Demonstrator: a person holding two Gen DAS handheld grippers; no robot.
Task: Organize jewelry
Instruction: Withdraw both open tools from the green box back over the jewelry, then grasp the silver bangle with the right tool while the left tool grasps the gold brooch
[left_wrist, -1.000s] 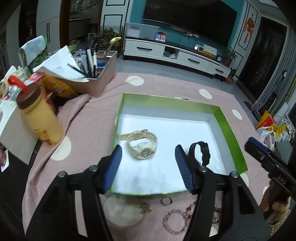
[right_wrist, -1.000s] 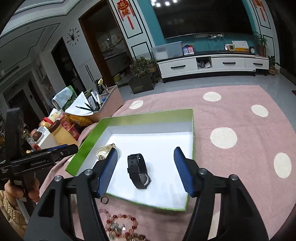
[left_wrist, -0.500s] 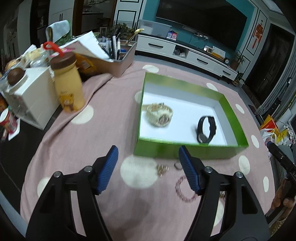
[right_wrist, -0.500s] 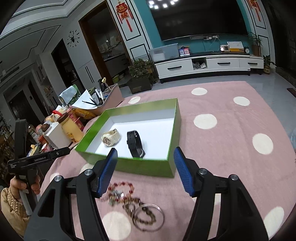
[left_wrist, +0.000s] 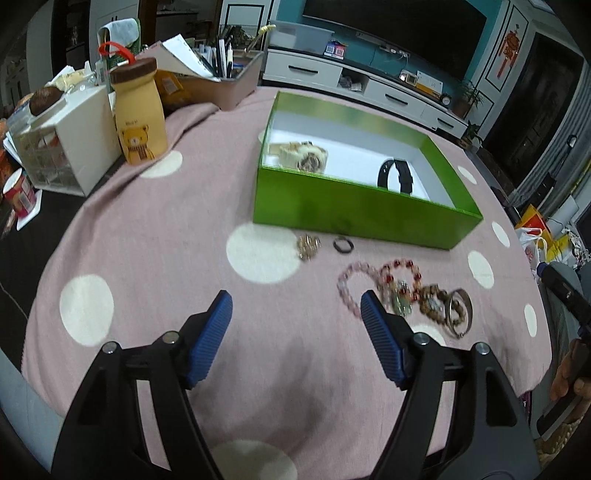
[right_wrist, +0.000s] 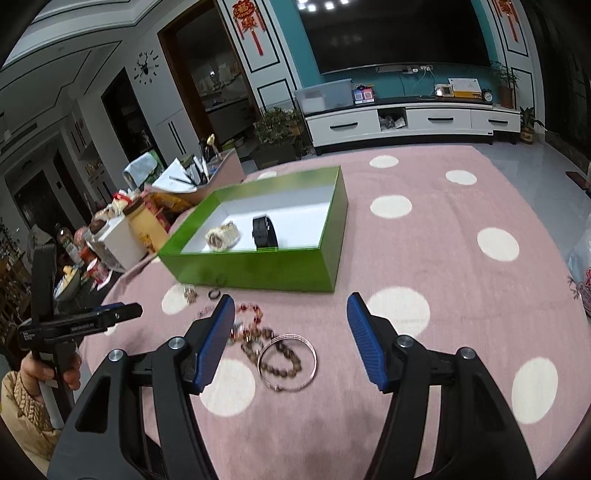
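A green box (left_wrist: 354, 206) with a white floor stands on a pink dotted cloth and holds a cream watch (left_wrist: 303, 156) and a black watch (left_wrist: 397, 177). In the right wrist view the green box (right_wrist: 258, 271) shows both watches too. In front of the box lie a gold trinket (left_wrist: 308, 246), a dark ring (left_wrist: 343, 244), a pink bead bracelet (left_wrist: 351, 280), a red bead bracelet (left_wrist: 402, 269) and a metal bangle (right_wrist: 288, 360). My left gripper (left_wrist: 295, 317) is open and empty, near of the loose pieces. My right gripper (right_wrist: 291, 321) is open and empty above the bangle.
A yellow bear bottle (left_wrist: 138, 116), a white drawer box (left_wrist: 62, 144) and a tray of pens and papers (left_wrist: 218, 81) stand at the cloth's left. Bags lie on the floor at right (left_wrist: 543, 240).
Both grippers have pulled back and away from the box, still open. The loose bracelets and rings in front of the box have come into fuller view.
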